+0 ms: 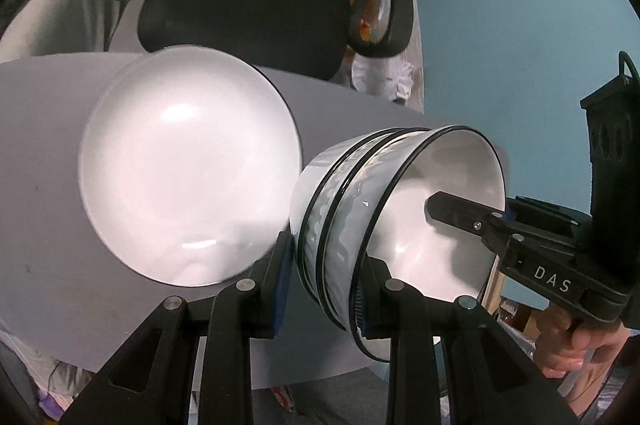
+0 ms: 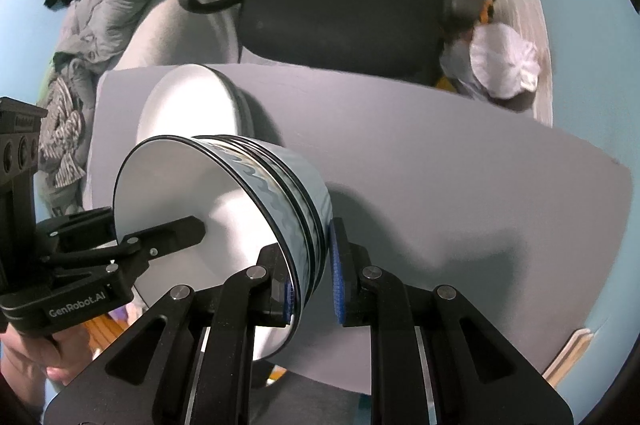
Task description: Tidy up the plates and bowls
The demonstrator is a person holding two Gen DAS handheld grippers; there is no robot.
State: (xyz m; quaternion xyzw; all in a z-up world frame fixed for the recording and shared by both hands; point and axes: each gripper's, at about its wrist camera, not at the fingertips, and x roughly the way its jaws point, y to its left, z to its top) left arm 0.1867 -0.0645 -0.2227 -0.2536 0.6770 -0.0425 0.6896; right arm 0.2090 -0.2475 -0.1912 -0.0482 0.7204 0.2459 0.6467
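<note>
A: Above the grey table (image 2: 460,185), what did the two grippers hold?

B: A stack of nested bowls (image 1: 352,225), white inside with a wavy blue band, lifted off the table. The left gripper (image 1: 324,289) was clamped on the rim nearest its camera; the right gripper (image 2: 310,285) pinched the opposite rim.

A: And the plates?

B: The white plates (image 1: 188,165) lay stacked on the table, just beside the bowls, near the black chair (image 2: 340,13).

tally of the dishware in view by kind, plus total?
Bowls: 3, nested as one stack, judging by the black rims showing
Plates: 2, stacked on the grey table: white plate stack
Total: 5
</note>
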